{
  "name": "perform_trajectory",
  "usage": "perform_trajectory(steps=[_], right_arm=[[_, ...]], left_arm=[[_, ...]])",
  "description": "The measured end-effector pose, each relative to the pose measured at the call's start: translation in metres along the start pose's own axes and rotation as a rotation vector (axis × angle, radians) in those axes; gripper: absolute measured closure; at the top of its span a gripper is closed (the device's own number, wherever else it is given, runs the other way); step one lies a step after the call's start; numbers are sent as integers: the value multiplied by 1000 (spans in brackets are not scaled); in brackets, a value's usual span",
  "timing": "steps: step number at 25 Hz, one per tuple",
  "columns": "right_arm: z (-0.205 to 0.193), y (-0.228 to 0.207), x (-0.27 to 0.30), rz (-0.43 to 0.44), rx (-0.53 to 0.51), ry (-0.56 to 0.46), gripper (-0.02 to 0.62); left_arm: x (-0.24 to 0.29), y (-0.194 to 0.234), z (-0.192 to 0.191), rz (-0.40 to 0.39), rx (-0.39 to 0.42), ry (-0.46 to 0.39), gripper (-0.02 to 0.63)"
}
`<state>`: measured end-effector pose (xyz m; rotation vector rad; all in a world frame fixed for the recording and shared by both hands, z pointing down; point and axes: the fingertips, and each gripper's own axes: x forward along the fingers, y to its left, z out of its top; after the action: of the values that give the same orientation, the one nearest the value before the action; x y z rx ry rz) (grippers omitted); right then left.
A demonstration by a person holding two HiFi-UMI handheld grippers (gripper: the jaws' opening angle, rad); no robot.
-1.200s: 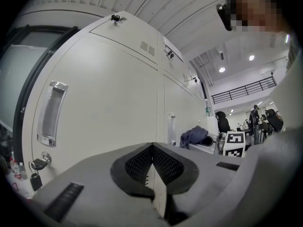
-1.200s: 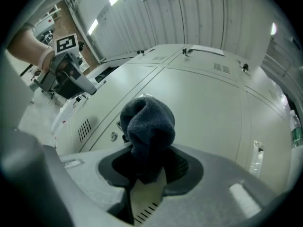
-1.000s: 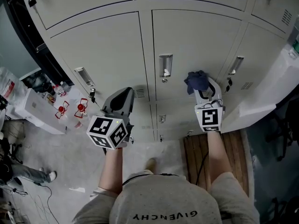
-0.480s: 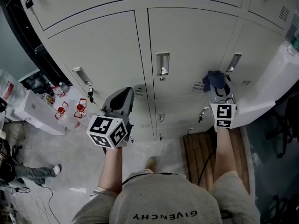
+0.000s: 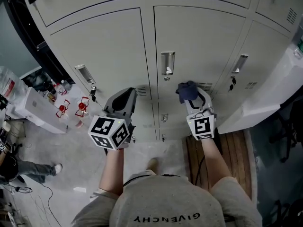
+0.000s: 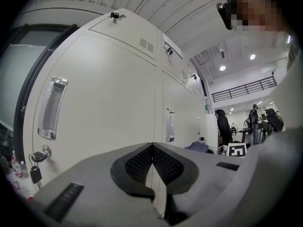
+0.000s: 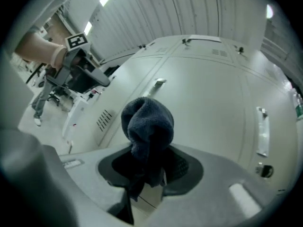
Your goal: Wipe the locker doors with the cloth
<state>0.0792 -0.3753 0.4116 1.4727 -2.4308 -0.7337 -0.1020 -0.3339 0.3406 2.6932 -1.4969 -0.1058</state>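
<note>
A bank of pale grey locker doors (image 5: 194,37) fills the head view, each with a metal handle (image 5: 167,63). My right gripper (image 5: 191,97) is shut on a bunched dark blue cloth (image 5: 187,91), which rests against the middle door just below and right of its handle. In the right gripper view the cloth (image 7: 147,126) bulges up out of the jaws toward the door (image 7: 199,103). My left gripper (image 5: 124,98) is shut with nothing in it, held short of the left door (image 6: 104,103); its pads (image 6: 165,164) meet.
Keys hang from the left door's lock (image 5: 93,96). A white cabinet (image 5: 33,109) with red-trimmed bottles (image 5: 81,109) stands on the floor at left. A wooden pallet (image 5: 234,150) lies at right beside a white unit (image 5: 265,98). A person's legs (image 5: 28,167) are at the far left.
The right gripper and cloth swung right across the door, then back left and slightly down, now below the middle handle. The left gripper has stayed put.
</note>
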Motion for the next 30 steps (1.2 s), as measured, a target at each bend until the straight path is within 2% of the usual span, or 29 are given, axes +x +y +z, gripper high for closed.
perform_trajectory(steps=[6,10,16,25,30], right_arm=[[25,81,37,182,-116,-37,466],[26,90,52,207,-150,-23,466],[8,59,40,165,-165,10,474],[-42,-27,0,4,-107,128,472],[-62,-65,-17,-57,-69,165,466]], left_arm=[[-2,3,-1,14,8,7,607],[-6,8,0,31,13,9,607],[-8,15,-2,47,10,12,607],[9,-3,-13,-2,4,34,607],[15,-11,-16,-18,5,42,607]])
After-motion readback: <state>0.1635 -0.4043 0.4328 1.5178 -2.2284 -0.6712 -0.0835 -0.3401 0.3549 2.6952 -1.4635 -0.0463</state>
